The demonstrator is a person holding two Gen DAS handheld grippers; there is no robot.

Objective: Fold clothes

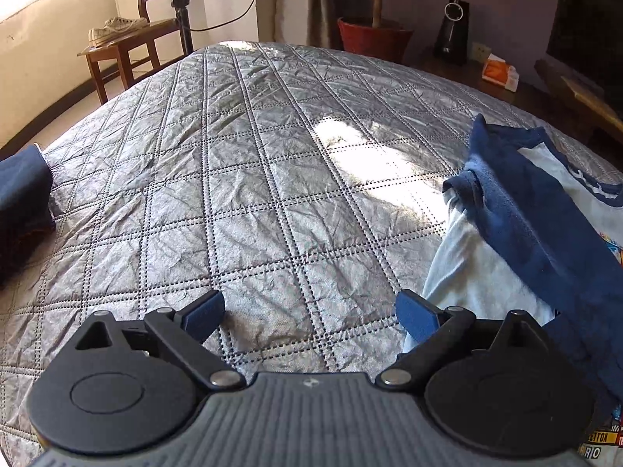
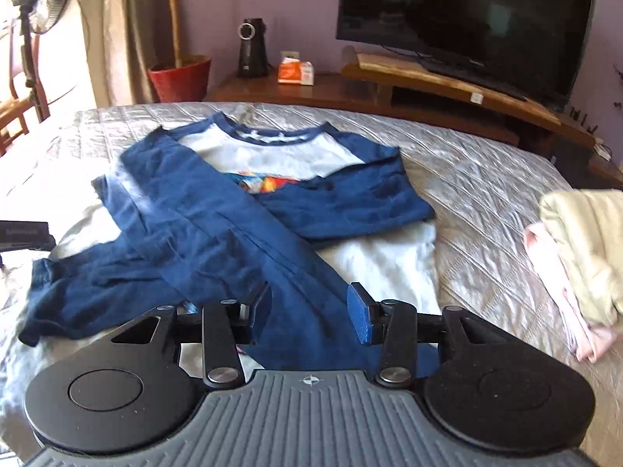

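**Raglan shirt flat on the bed, both grippers empty**

The silver quilted bedspread [image 1: 249, 179] covers everything. A navy and white shirt [image 2: 272, 155] lies flat mid-bed, both long sleeves crossed over its chest. Right gripper [image 2: 309, 313] hovers spread wide above one sleeve [image 2: 249, 241]; left gripper [image 1: 311, 315] hangs agape over bare quilt beside it
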